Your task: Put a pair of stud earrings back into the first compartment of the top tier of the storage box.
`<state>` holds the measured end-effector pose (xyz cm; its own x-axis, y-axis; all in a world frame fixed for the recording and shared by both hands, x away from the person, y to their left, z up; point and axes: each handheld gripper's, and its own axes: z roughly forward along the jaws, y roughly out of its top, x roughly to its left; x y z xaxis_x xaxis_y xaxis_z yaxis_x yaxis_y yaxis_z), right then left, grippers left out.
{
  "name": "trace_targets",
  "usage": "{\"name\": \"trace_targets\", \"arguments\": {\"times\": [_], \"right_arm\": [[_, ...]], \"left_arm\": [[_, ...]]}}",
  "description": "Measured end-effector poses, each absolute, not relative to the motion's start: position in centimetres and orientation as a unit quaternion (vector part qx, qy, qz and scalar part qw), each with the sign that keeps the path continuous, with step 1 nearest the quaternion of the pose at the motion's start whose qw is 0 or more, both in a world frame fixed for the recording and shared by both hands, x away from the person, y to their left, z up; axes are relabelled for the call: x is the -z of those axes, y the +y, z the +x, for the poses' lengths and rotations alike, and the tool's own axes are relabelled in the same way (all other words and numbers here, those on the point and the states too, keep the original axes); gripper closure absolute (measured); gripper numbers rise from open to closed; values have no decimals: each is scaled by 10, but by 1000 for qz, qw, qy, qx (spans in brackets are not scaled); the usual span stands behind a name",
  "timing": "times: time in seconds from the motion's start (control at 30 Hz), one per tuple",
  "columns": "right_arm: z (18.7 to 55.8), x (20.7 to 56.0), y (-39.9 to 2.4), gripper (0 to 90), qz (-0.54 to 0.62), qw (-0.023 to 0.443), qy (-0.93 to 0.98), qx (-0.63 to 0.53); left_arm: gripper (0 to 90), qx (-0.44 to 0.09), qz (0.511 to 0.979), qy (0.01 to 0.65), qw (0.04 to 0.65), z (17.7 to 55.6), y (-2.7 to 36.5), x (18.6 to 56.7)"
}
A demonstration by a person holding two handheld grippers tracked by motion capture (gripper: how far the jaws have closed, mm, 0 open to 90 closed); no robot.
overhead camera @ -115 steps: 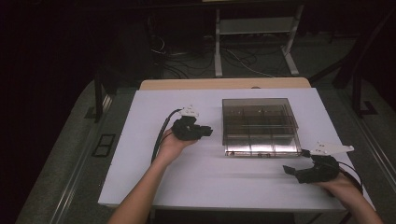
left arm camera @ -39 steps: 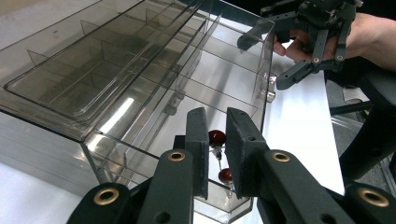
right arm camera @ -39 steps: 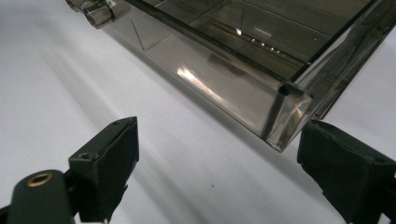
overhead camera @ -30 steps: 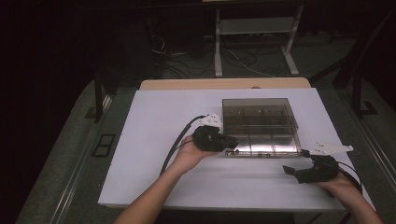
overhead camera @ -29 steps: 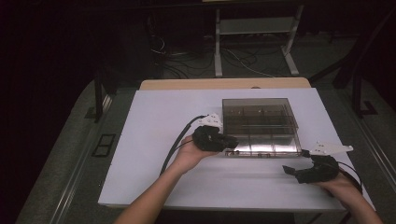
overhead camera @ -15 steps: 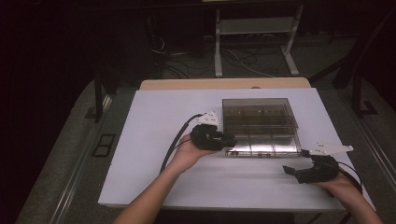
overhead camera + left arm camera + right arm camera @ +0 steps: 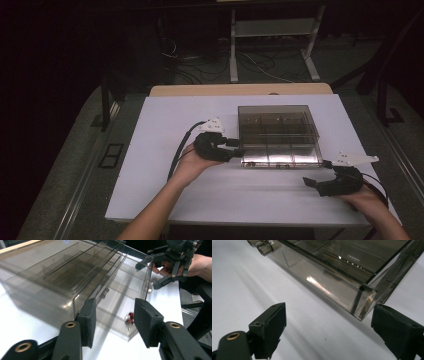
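Dark room w/ cables on the floor behind; white table [image 7: 150,165] in front, and on it, toward the far right, a smoky clear plastic drawer box [image 7: 277,132].

Box sits flat; its lowest drawer [image 7: 117,307] is slid partway out toward the person. Inside the drawer, near its front wall, a small red thing [image 7: 130,317], too small to tell what. Rest of the compartments look empty as far as the tinted plastic lets me see.

Left gripper [image 7: 235,148] is right at the box's near-left corner. Its jaws have just been opening: now a moderate gap, pads not pressing on anything. In the left gripper view the box's corner edge and the drawer's side lie beyond the gap, apart from both pads [image 7: 88,320].

Right gripper [image 7: 312,184] rests on the table near the box's near-right corner, just clear of it, jaws spread wide & empty. In the right gripper view the corner of the box [image 7: 362,302] sits ahead, between the two pads, untouched.

Risks, my guess: box is light & unheld, so any push or pull on the drawer could skate the whole box across the table. Drawer pulled too far could come out & tip the red thing. Left pad close to the corner — a careless swing may knock it askew.
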<state>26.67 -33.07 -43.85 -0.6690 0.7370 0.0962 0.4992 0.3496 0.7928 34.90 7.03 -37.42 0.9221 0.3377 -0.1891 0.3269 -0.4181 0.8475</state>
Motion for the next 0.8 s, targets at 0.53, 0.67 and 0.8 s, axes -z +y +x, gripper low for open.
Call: {"name": "trace_targets", "arguments": {"times": [0.53,0.67,0.8], "right_arm": [[265,437,-330,122,380,142,809,-424],[265,437,-330,122,381,142,809,-424],[265,437,-329,122,380,142,809,-425]], "left_arm": [[366,-30,840,236,488,330,122,394],[275,-45,834,247,491,324,133,400],[186,-54,832,258,489,319,143,404]]}}
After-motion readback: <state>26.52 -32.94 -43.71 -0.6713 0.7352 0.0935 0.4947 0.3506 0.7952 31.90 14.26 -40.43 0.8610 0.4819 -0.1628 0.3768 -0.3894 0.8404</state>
